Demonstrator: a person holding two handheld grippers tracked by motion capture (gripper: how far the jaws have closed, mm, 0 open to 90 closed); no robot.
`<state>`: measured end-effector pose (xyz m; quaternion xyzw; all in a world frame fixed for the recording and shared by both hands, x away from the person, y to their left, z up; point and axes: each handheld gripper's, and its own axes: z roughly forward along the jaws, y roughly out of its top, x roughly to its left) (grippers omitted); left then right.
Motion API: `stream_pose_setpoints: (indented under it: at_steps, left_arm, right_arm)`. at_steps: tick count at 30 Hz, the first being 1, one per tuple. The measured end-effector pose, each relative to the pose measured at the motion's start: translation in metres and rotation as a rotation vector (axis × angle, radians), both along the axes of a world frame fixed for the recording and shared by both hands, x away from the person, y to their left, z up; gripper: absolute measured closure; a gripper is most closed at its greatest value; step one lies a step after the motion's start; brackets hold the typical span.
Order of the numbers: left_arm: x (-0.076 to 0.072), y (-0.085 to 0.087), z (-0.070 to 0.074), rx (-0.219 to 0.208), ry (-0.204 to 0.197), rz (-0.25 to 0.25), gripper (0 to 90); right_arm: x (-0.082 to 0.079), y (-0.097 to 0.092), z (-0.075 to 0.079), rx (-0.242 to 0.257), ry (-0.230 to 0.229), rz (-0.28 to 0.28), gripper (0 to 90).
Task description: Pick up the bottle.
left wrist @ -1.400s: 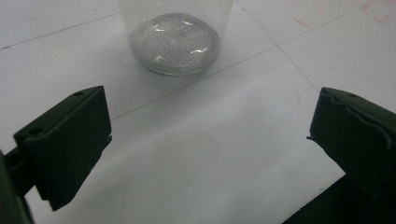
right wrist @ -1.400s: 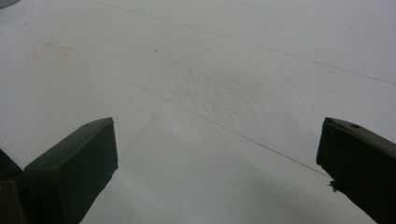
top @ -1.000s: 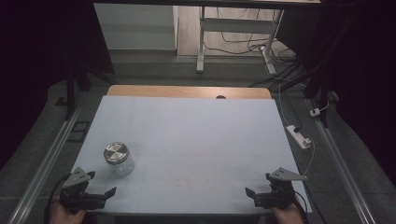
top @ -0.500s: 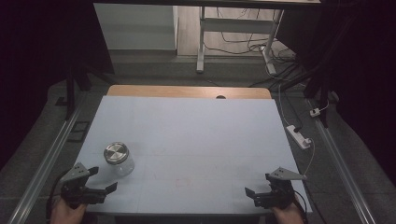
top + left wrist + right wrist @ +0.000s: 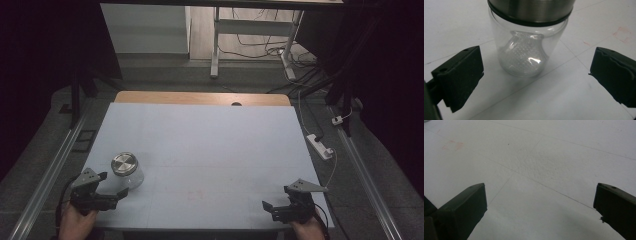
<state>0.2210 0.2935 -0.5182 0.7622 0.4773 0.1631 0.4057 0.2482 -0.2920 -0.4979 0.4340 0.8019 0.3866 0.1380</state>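
One jar (image 5: pixel 127 170) stands on the table (image 5: pixel 210 150), and it is the single loose thing on the pale sheet that covers the top. It is a clear glass jar with a brushed metal lid (image 5: pixel 124 163) and a black ring under the lid's edge. It stands upright near the table's front left corner, long axis vertical, lid facing up, base flat on the sheet. Through the glass in the left gripper view, one crumpled clear piece with a dotted texture (image 5: pixel 525 53) lies inside the jar (image 5: pixel 526 47); what it is made of cannot be told.

Two grippers are in play, one in each hand. The left gripper (image 5: pixel 111 186) sits just in front of and to the left of the jar, angled toward it. Its jaws are spread wide, released, with nothing between them; in the left gripper view the jar stands ahead of the two black jaws, centred in the gap, with bare sheet showing between it and each jaw.

The right gripper (image 5: pixel 270 209) rests at the front right corner, well apart from the jar. Its jaws are also spread wide and hold nothing; in its own view they frame bare sheet with faint crease lines and a small reddish mark (image 5: pixel 452 145).

Beyond the table's right edge, one white power strip (image 5: pixel 320 146) lies on the floor.
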Motion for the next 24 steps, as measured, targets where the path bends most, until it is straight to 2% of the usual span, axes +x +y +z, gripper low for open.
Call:
stream_pose_setpoints:
  at_steps: [9, 16, 24]
  left_arm:
    - [0.016, -0.003, 0.0, 0.0, 0.025, -0.008, 0.0]
    - [0.027, -0.007, 0.0, 0.022, 0.018, -0.002, 0.0]
    - [0.041, -0.015, -0.002, 0.05, 0.009, -0.039, 0.0]
  right_arm:
    - [0.0, 0.0, 0.0, 0.001, 0.003, 0.002, 0.0]
    - [0.001, 0.0, 0.0, 0.004, 0.006, 0.003, 0.0]
    - [0.001, -0.001, 0.0, 0.006, 0.009, 0.003, 0.0]
